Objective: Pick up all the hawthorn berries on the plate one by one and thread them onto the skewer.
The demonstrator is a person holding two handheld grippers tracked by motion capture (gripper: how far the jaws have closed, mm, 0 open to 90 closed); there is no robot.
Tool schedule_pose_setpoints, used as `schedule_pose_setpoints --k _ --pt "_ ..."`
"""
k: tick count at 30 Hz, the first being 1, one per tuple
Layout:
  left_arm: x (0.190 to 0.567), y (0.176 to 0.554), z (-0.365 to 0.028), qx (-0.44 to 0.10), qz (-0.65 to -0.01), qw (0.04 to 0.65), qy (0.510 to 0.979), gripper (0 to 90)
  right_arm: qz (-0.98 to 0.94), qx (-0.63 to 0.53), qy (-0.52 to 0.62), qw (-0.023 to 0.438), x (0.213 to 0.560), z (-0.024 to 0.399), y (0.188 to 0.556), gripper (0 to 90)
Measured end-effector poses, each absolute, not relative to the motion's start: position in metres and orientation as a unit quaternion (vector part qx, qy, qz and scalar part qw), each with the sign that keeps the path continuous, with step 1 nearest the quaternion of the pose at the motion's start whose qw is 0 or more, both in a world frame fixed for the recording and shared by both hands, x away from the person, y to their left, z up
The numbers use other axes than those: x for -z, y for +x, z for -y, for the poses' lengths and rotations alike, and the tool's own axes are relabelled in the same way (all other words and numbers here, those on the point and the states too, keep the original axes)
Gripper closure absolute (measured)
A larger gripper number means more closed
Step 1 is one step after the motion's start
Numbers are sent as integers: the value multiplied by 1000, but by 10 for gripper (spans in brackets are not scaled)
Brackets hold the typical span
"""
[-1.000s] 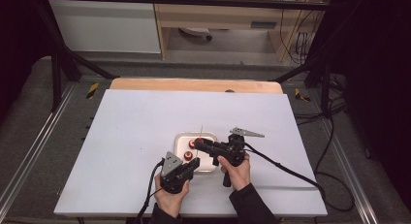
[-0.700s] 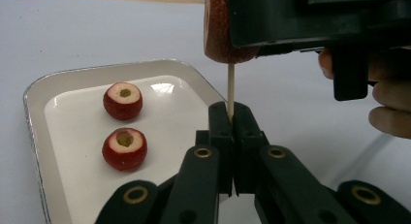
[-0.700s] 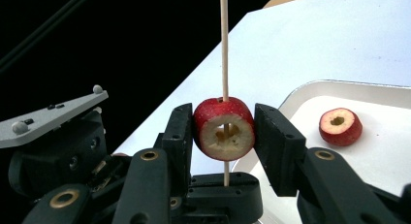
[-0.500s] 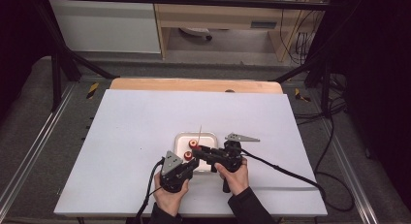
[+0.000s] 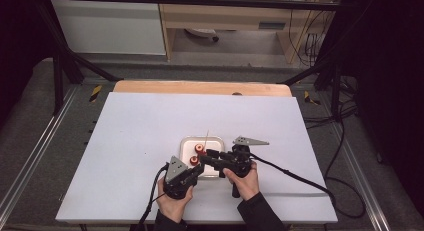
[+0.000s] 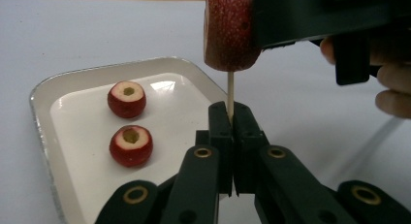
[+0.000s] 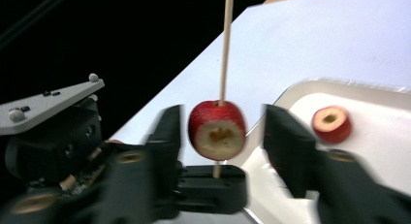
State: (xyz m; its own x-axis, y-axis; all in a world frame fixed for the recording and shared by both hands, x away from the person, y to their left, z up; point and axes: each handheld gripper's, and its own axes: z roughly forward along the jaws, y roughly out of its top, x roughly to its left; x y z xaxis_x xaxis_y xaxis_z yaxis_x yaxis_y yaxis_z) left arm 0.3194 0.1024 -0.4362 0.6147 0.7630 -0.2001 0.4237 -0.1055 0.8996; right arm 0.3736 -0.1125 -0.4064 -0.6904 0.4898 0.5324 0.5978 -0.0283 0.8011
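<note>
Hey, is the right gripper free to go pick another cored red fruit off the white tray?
Probably yes. The right gripper has just been opening, its pads clear of the skewered fruit. Two cored fruits lie uncovered in the tray close by.

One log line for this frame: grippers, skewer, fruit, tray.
left gripper: shut on skewer | right gripper: just opening, clear of skewered fruit | tray: two cored fruits
</note>
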Motion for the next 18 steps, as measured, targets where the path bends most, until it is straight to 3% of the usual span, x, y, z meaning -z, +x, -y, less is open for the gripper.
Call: schedule_pose_setpoints --k 4,12,18 --pt "438 319 -112 -168 -409 514 735 885 723 580 -375 -3 402 124 374 249" --pt "435 316 -128 -173 -407 494 749 885 766 530 -361 -42 400 137 380 112" --pt "434 312 -139 -173 -408 485 754 884 792 498 -349 -51 399 143 391 89"
